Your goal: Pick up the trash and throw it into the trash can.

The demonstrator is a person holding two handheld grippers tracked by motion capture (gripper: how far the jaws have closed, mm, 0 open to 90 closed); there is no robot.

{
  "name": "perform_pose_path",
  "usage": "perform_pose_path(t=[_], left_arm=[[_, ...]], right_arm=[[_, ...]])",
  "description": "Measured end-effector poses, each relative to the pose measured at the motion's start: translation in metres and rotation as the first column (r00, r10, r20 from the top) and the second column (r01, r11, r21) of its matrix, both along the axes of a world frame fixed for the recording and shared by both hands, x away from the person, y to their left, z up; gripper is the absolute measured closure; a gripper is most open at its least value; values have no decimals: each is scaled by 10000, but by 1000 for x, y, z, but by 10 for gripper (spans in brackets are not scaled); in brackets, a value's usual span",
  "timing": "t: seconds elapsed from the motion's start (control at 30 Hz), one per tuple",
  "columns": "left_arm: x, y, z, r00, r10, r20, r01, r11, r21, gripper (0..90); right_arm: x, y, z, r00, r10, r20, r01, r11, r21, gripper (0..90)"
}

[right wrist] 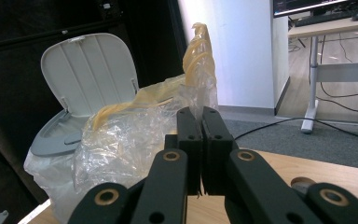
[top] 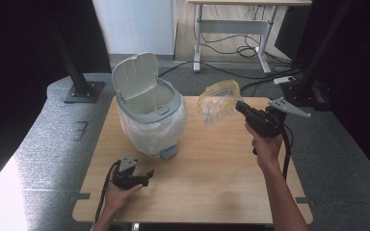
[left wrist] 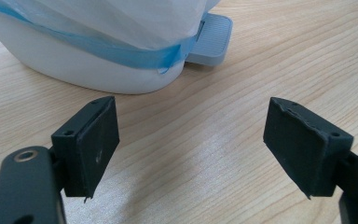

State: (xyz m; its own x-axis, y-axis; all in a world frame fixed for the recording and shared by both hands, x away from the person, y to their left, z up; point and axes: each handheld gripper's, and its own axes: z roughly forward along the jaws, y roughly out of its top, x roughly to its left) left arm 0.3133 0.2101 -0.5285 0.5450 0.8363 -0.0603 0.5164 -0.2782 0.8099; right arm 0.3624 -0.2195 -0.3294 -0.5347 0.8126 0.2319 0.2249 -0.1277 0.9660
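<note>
You're mid-carry: your right gripper, jaws pinched tight on the crinkly plastic wrapper, holds it above the table at 3 o'clock from the open bin. Left gripper rests spread wide, empty. Next, swing the wrapper over the bin's mouth and release

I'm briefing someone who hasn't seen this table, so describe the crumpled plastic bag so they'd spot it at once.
Start at the wooden table and its white pedal bin, lid up. To the right of the bin, the right gripper has its jaws shut on the plastic bag, lifted above the tabletop. It is clear, crinkled film with yellowish edges, unlike the bin's white liner.
</note>
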Motion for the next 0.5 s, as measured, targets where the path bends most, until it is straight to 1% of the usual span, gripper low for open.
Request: perform_pose_path(t=[0.2, 0.5], left_arm=[[-1, 0, 1, 10000, 23, 45, -23, 10000, -9, 183], [0, -1, 0, 10000, 6, 7, -6, 10000, 23, 183]], right_arm=[[2, 3, 3, 10000, 34, 30, -35, 10000, 55, 878], [5, 10, 10, 9999, 73, 136, -74, 9999, 78, 877]])
